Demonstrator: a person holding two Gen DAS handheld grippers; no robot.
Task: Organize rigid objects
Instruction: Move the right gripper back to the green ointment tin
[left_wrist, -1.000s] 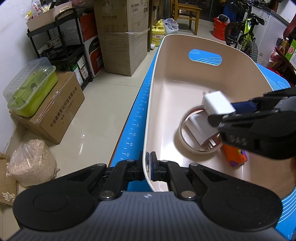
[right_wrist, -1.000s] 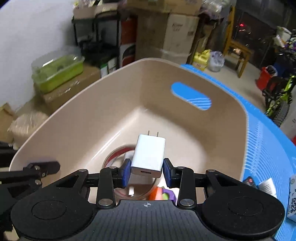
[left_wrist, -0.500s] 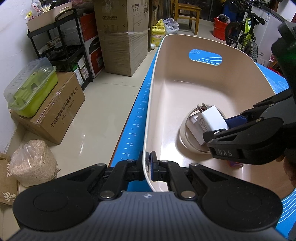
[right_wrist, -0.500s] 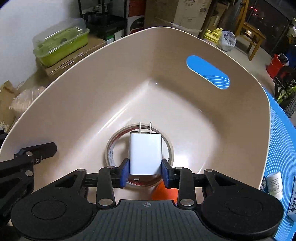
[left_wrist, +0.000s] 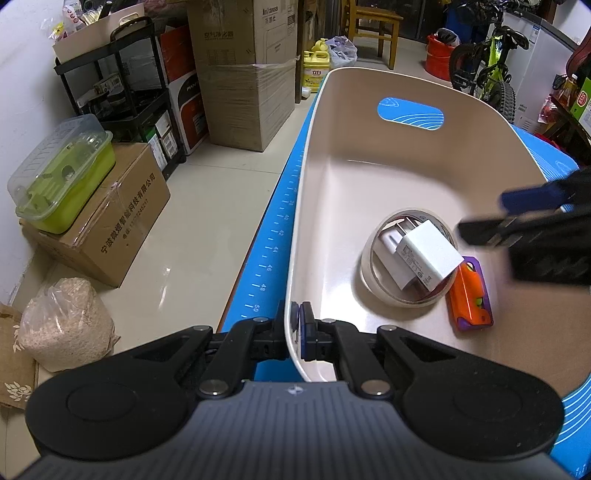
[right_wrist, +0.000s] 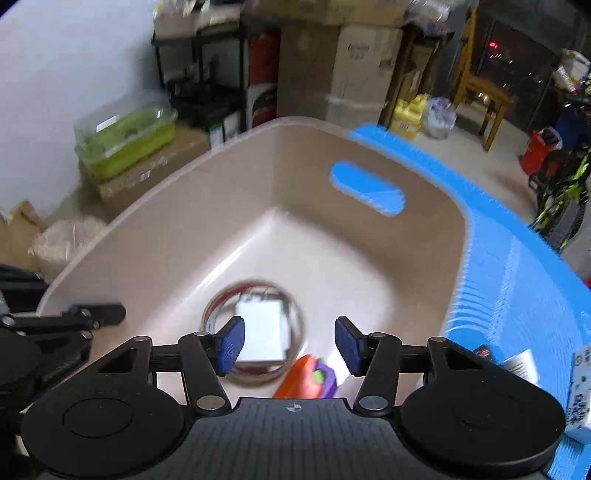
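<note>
The left gripper (left_wrist: 296, 322) points steeply down, its jaws clamped on the near wall of the bin (left_wrist: 295, 258). The right gripper (right_wrist: 289, 345) also tilts steeply down above the bin's inside; its jaws are opening, blue pads (right_wrist: 232, 341) wide apart with nothing pressed between them.

place: home storage room | signs: stacked cardboard boxes (left_wrist: 242, 70), bicycle (left_wrist: 487, 62), wooden chair (left_wrist: 371, 22), metal shelf (left_wrist: 125, 92)
</note>
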